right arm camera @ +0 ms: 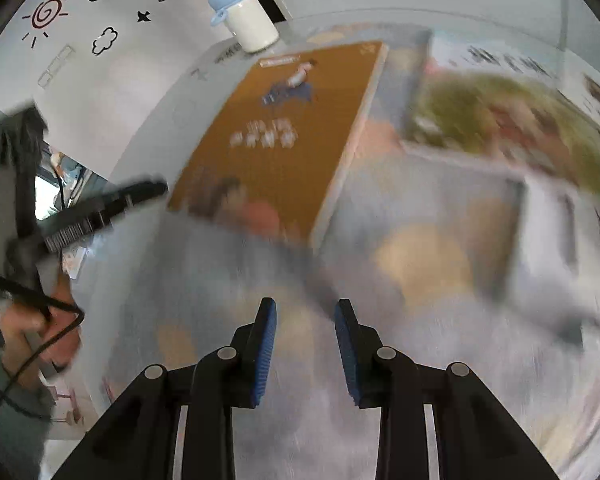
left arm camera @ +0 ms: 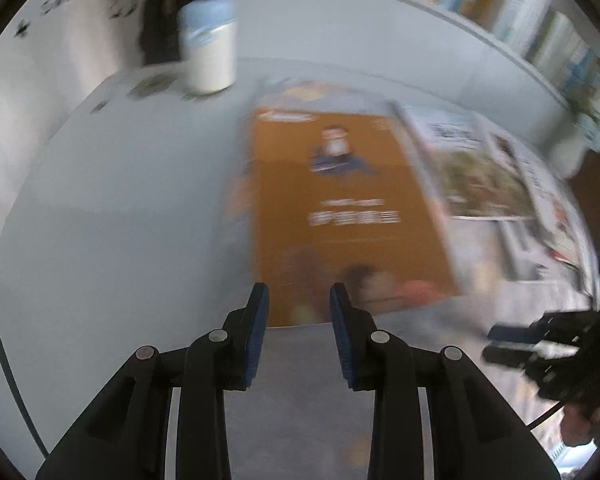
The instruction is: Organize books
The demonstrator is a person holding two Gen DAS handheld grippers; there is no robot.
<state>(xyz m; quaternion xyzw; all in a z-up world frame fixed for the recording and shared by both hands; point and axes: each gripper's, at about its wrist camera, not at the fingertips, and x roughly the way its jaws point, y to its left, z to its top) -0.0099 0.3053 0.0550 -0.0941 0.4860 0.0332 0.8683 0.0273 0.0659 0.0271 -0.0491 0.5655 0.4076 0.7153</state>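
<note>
- Both views are smeared with blur; the print on the orange book [left arm camera: 340,208] is unreadable, and I can make out only a small figure on its cover.
- In my right view the books [right arm camera: 480,128] at 1 to 3 o'clock blur together: a green picture cover, a pale one, edges uncertain.
- The shelf [left arm camera: 500,12] at 1 o'clock in my left view is cut off by the lens rim, its spines mere colour bands.
- The orange book lies flat on the white table [left arm camera: 120,200], just beyond my left gripper [left arm camera: 299,300] at 12 o'clock.
- Another book [left arm camera: 476,176] lies at its right edge.
- My left fingers are parted and hold nothing.
- My right gripper [right arm camera: 305,312] is likewise parted and empty.
- A white jar [right arm camera: 248,20] with a blue lid stands at 11 o'clock, beyond the orange book.
</note>
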